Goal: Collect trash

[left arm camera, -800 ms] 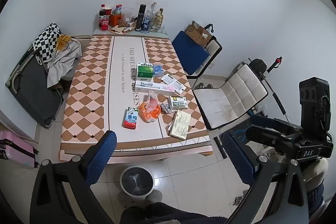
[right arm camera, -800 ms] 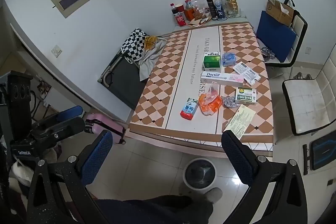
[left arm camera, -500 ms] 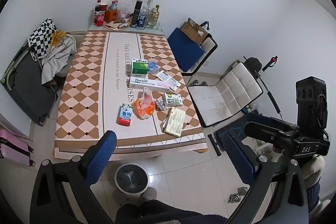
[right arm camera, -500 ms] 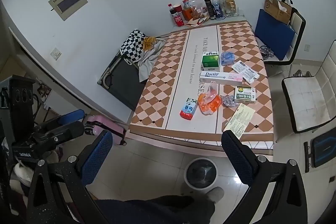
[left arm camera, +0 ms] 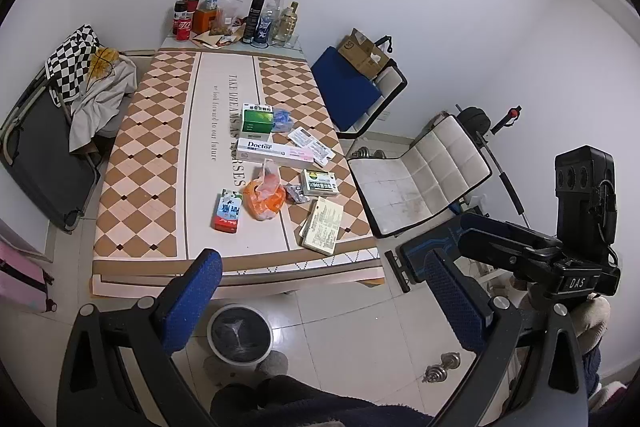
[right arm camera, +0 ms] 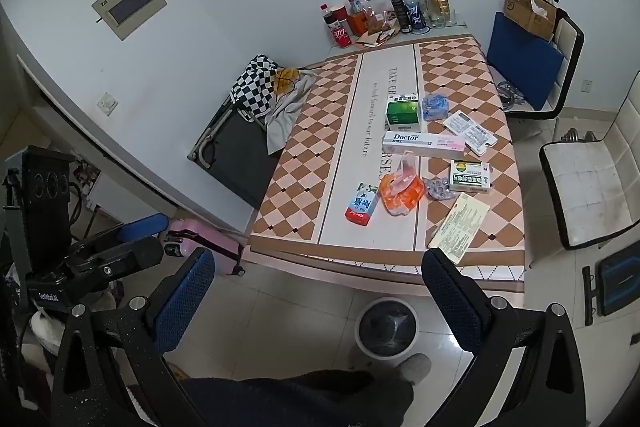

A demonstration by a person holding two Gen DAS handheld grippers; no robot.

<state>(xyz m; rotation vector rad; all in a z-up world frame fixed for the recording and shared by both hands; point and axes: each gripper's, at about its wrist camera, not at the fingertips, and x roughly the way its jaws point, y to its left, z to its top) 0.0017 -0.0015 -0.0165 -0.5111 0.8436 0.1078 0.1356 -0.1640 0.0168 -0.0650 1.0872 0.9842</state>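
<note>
We are holding both sets of jaws wide apart and empty: the left gripper (left arm camera: 320,303) and the right gripper (right arm camera: 320,303) are each gaping over the floor, well short of the table (left arm camera: 132,163). Over the last second the views are shifting only slightly; the table is sliding a little in frame and growing no nearer, so we are judging that we are steadying our aim rather than reaching yet. Nothing on the table is moving.

The trash is lying in a cluster on the near right part of the tabletop: an orange plastic bag (left arm camera: 265,201), a small red-and-blue carton (left arm camera: 227,215) just beside it, a crumpled blister pack (left arm camera: 297,193), several medicine boxes, the Doctor box (left arm camera: 266,149) and a paper leaflet (left arm camera: 324,229) at the near edge. The bin (left arm camera: 239,333) is standing on the floor below the table's near edge, lined and apparently empty. By our reckoning, collecting is not yet under way, and the near leaflet or carton looks easiest to take first.
</note>
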